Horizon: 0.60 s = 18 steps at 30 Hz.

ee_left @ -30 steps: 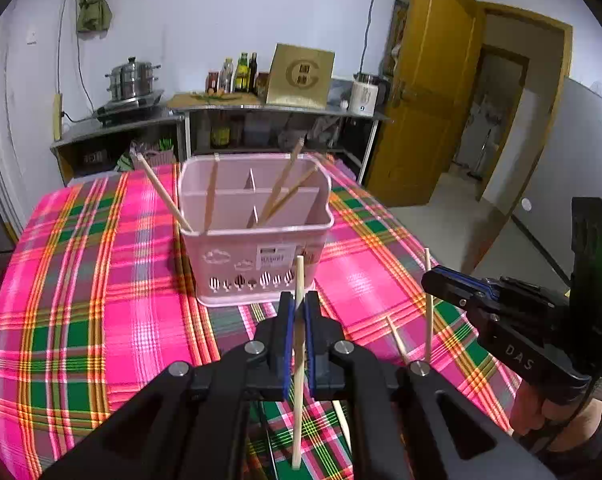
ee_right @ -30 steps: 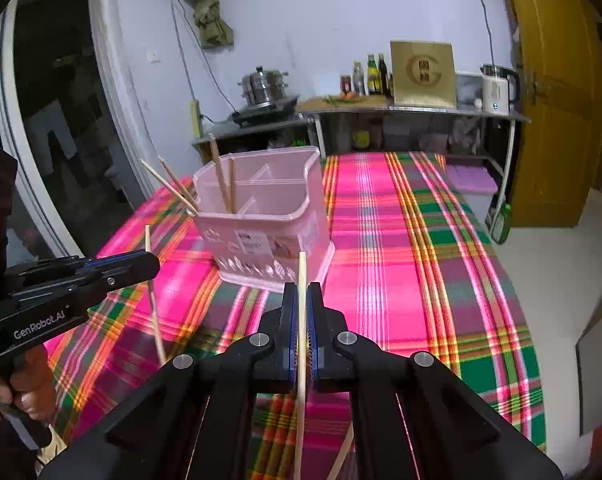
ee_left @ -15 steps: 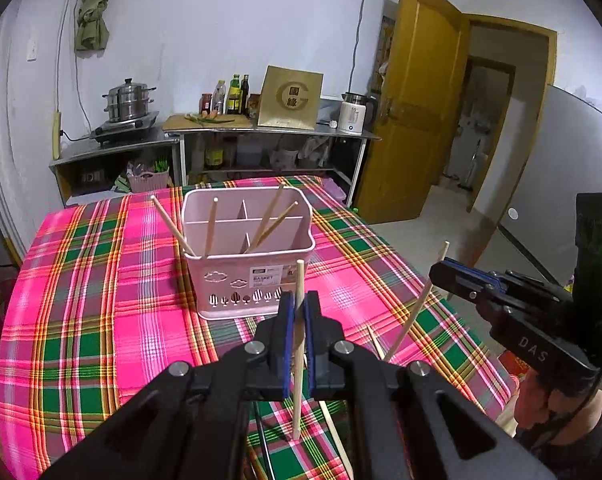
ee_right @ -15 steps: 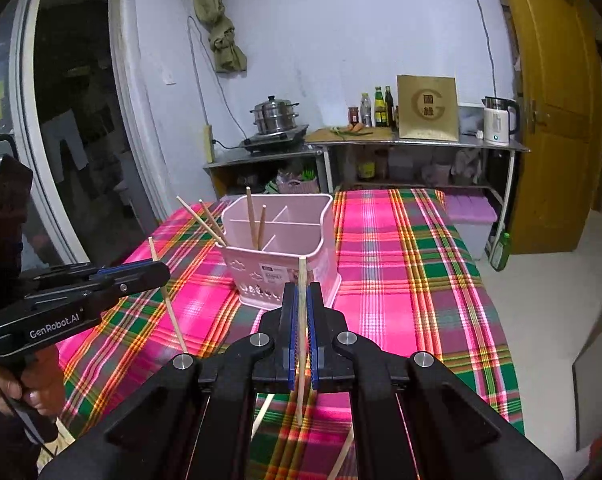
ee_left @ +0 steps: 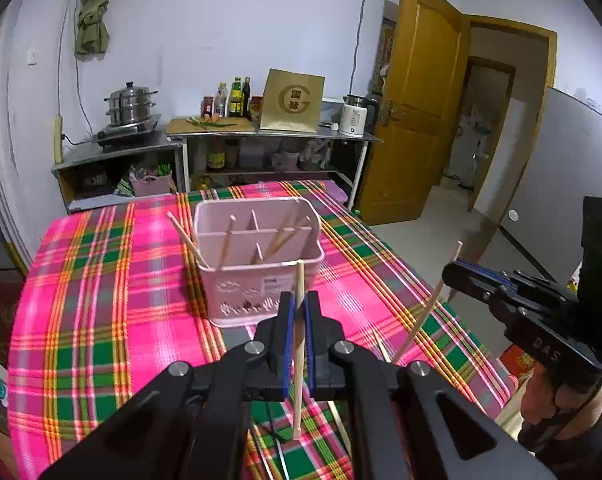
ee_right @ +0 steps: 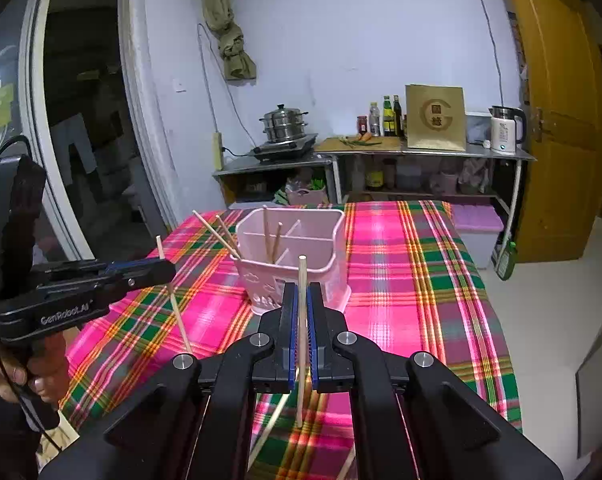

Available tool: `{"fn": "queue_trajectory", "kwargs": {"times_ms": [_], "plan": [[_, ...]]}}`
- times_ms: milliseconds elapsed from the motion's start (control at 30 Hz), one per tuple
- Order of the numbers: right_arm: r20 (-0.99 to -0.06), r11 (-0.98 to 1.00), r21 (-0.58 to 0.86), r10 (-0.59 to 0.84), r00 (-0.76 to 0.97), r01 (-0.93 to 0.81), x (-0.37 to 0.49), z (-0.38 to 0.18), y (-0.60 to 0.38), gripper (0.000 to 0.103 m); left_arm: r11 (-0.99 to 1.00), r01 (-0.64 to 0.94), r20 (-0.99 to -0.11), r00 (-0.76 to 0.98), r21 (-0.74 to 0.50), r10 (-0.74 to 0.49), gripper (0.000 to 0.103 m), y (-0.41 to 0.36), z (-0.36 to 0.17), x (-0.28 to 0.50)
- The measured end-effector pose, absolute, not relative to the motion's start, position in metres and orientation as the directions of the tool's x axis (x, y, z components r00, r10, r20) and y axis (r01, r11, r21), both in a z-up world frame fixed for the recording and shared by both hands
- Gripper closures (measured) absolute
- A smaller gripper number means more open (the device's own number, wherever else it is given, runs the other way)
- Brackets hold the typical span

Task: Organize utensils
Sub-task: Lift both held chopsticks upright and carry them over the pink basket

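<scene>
A pink divided utensil holder [ee_left: 257, 268] stands on the plaid tablecloth [ee_left: 101, 280] with several wooden chopsticks leaning in it; it also shows in the right wrist view [ee_right: 297, 256]. My left gripper [ee_left: 297, 304] is shut on a wooden chopstick [ee_left: 298, 344], held upright above the table in front of the holder. My right gripper [ee_right: 300, 300] is shut on another chopstick [ee_right: 301, 332], also upright. The right gripper shows at the right of the left wrist view [ee_left: 457, 276], its chopstick [ee_left: 429, 304] tilted. The left gripper shows in the right wrist view [ee_right: 157, 272].
Loose chopsticks [ee_right: 273, 420] lie on the cloth below the grippers. Behind the table stand metal shelves with a steamer pot [ee_left: 131, 104], bottles [ee_left: 233, 98], a gold box [ee_left: 293, 100] and a kettle [ee_left: 355, 120]. A yellow door [ee_left: 417, 100] is open at the right.
Both grippers have pulled back and risen away from the holder, each still holding its chopstick. The right gripper's chopstick went from upright to tilted in the left wrist view.
</scene>
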State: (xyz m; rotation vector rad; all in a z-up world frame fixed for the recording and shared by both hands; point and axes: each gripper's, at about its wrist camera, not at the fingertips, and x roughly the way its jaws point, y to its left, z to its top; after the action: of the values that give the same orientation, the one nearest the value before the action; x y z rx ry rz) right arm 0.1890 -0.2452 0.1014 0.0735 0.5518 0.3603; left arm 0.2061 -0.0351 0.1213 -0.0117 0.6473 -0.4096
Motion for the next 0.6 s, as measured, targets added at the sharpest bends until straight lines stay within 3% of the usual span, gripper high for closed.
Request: {"fn": "queue_trajectory", "kwargs": {"times_ms": [600], "plan": [[-0.394,0.894,0.179,0.447,0.803,-0.410,0.242,0.152,-0.208,0.099,0.941,0.314,-0.499,0.800,-0.125,-0.333,0.097,-0.006,0.185,0.272]]}}
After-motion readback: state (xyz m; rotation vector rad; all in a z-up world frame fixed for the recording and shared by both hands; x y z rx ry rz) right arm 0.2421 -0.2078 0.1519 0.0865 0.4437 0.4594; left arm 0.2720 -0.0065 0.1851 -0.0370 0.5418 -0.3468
